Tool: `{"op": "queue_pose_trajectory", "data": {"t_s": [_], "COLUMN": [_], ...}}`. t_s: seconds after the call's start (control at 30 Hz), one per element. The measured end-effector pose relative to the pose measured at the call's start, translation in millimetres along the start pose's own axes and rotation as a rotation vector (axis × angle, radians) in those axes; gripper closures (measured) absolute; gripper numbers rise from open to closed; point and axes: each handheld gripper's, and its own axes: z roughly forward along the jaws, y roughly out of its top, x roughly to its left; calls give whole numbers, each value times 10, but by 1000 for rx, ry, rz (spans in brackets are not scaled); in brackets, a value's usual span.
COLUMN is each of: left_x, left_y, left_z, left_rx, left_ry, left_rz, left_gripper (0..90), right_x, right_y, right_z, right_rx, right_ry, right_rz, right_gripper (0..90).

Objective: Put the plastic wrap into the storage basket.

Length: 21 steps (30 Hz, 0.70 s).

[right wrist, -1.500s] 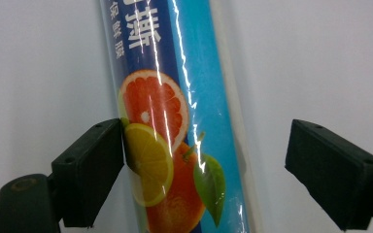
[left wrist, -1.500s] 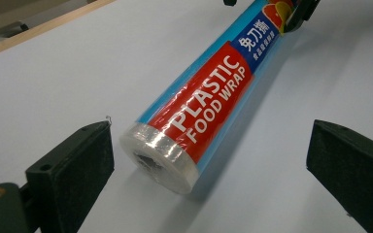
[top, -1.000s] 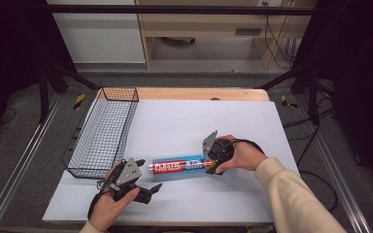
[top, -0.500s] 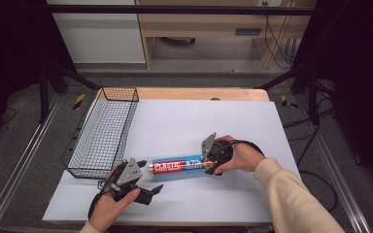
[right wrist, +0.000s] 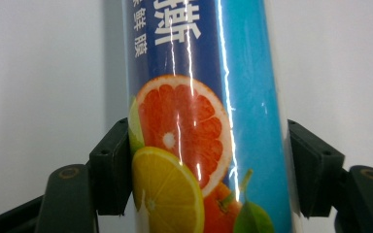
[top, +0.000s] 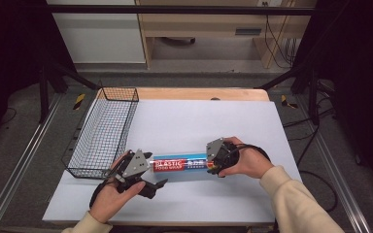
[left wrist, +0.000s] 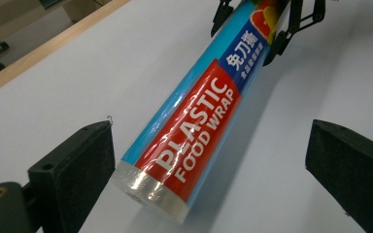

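Lying lengthwise on the white table (top: 281, 145): one roll of plastic wrap (top: 182, 164). Right gripper (top: 212, 160) has just closed, clamping the roll's far end, presumably for lifting. Left gripper (left wrist: 209, 160) spread wide, straddling the near end untouched. Wire basket (top: 102, 131) nearby.

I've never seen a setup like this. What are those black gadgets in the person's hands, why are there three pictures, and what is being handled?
A person holds a two-jawed clamp in each hand. One picture comes from a camera above the table; the other two come from cameras riding on each clamp, looking along its jaws. On the white table lies a roll of plastic food wrap, beside a wire basket. The right gripper has just closed and is shut on one end of the roll. The left gripper stands open around the other end, not touching it.
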Motion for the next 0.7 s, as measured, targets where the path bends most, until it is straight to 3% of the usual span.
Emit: {"op": "queue_pose_trajectory", "data": {"t_s": [0.17,0.33,0.37,0.43,0.47,0.57,0.7], "left_x": [117,267,267,328,343,370,380], "left_y": [202,587,587,762,806,864,942], "left_z": [56,198,198,302,337,403,619], "left_rx": [44,63,63,84,85,92,129], "left_ry": [-2,-21,-21,-23,-19,-19,-27], "left_rz": [69,174,174,231,255,278,320], "left_gripper": [40,40,39,41,47,57,65], "right_x": [-10,-138,-172,-234,-278,-355,-406], "right_y": [-10,-28,-27,-22,-20,-14,26], "right_z": [-216,-481,-519,-585,-627,-705,-791], "right_rx": [12,61,68,84,89,94,102], "right_ry": [-29,-87,-100,-121,-131,-156,-175], "right_rz": [-21,-37,-38,-41,-34,-28,-38], "right_gripper": [304,304,304,304,304,305,304]}}
